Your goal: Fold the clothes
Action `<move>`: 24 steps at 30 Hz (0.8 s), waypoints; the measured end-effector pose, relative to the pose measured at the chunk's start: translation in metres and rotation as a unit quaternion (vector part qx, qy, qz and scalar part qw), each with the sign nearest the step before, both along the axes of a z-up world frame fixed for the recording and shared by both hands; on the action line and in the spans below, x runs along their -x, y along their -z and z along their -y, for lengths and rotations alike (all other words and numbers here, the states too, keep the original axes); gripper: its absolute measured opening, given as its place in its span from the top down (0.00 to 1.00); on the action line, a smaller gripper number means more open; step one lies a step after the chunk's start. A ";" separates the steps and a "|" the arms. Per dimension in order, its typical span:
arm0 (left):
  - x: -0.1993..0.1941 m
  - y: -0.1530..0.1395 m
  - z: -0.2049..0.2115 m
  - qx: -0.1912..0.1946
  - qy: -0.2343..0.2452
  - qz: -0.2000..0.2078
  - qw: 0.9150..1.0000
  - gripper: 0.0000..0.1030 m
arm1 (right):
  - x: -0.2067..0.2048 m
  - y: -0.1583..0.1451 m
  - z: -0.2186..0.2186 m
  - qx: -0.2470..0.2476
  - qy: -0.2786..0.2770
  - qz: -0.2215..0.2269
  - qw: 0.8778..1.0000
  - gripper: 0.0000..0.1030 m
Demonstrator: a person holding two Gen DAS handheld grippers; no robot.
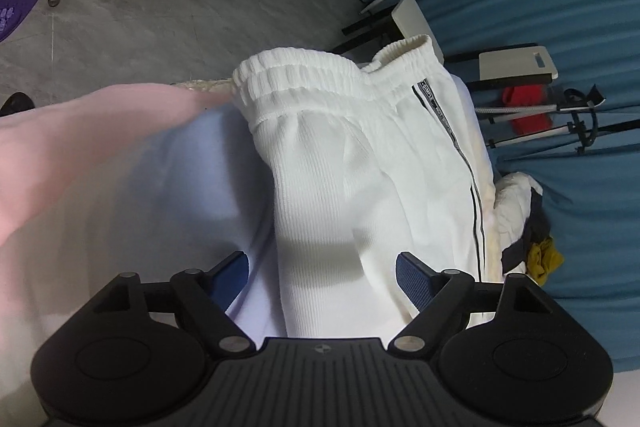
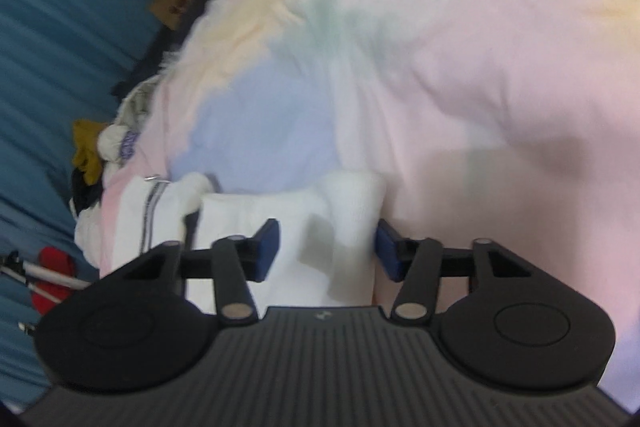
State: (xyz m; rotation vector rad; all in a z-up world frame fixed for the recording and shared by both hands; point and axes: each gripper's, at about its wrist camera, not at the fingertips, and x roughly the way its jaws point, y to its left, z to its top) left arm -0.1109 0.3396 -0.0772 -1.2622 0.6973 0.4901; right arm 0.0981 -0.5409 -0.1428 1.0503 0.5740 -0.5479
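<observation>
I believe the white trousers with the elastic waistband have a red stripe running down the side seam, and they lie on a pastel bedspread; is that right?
Not quite. The stripe down the side seam of the white trousers is black with small lettering, not red, as the left wrist view shows. The rest stands: the waistband is elastic, and the trousers lie on the pastel bedspread.

Trousers (image 1: pixel 360 155): white ribbed knit, black side stripe with white lettering. Bedsheet (image 2: pixel 460 75): pastel pink, yellow, blue, green patches. Curtain (image 1: pixel 560 11): teal. Gripper pads (image 1: pixel 416 281): blue.
</observation>
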 end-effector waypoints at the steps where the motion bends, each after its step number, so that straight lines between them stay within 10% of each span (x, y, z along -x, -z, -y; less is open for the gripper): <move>1: 0.000 0.001 0.002 0.000 -0.001 0.000 1.000 0.20 | -0.001 -0.002 -0.002 0.007 -0.007 0.003 1.000 0.59; 5: -0.002 0.002 0.004 0.001 -0.008 -0.001 1.000 0.20 | -0.006 -0.001 0.004 0.015 -0.020 -0.002 1.000 0.91; 15: -0.011 -0.003 0.006 -0.014 0.001 -0.010 1.000 0.19 | 0.003 -0.033 0.015 0.060 0.005 0.100 0.993 0.94; 24: -0.013 0.001 0.001 0.003 0.000 0.002 1.000 0.19 | -0.008 -0.005 0.028 0.031 0.005 0.035 0.999 0.92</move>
